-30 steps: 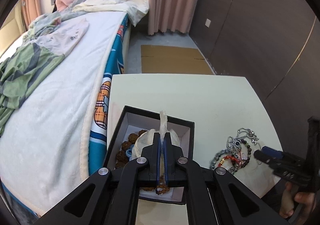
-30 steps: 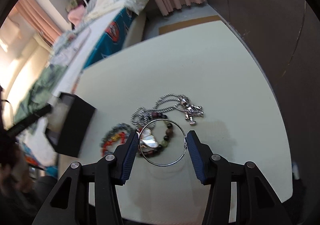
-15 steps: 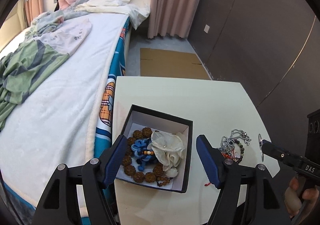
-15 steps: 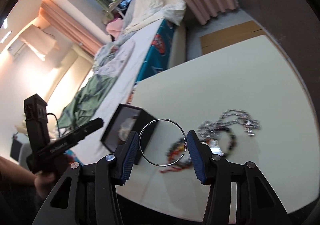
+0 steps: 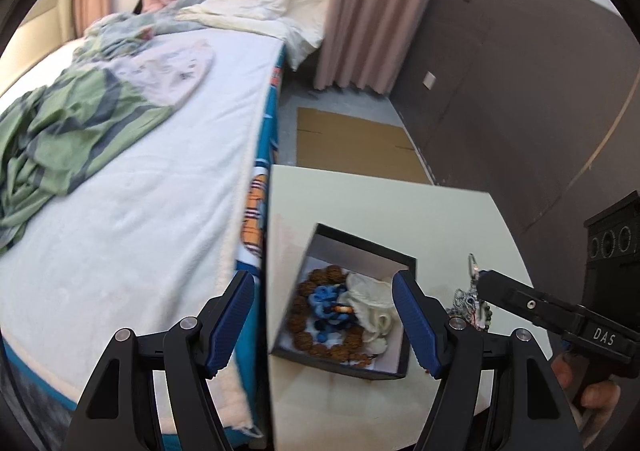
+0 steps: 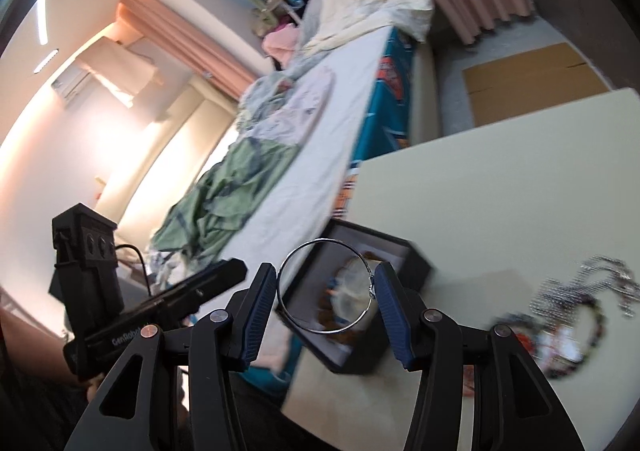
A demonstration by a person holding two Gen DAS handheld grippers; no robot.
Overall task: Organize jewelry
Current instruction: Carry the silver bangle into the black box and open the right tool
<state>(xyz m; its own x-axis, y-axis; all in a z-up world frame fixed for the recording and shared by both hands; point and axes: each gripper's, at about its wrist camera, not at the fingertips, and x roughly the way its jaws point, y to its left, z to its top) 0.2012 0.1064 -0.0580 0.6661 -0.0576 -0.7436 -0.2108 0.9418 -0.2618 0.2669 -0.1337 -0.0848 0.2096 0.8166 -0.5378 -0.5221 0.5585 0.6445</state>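
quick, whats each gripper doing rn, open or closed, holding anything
left gripper: open, fingers wide apart, holding nothing, above the black box.
right gripper: closed on the silver hoop bangle, held across its width between the fingers.

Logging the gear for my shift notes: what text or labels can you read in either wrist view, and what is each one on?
"DAS": white letters on the black body of the right claw, seen from the left wrist.
"GenRobot", last letters partly hidden: white letters on the black body of the left claw, seen from the right wrist.
Print on the bed sheet: too blurred to read.
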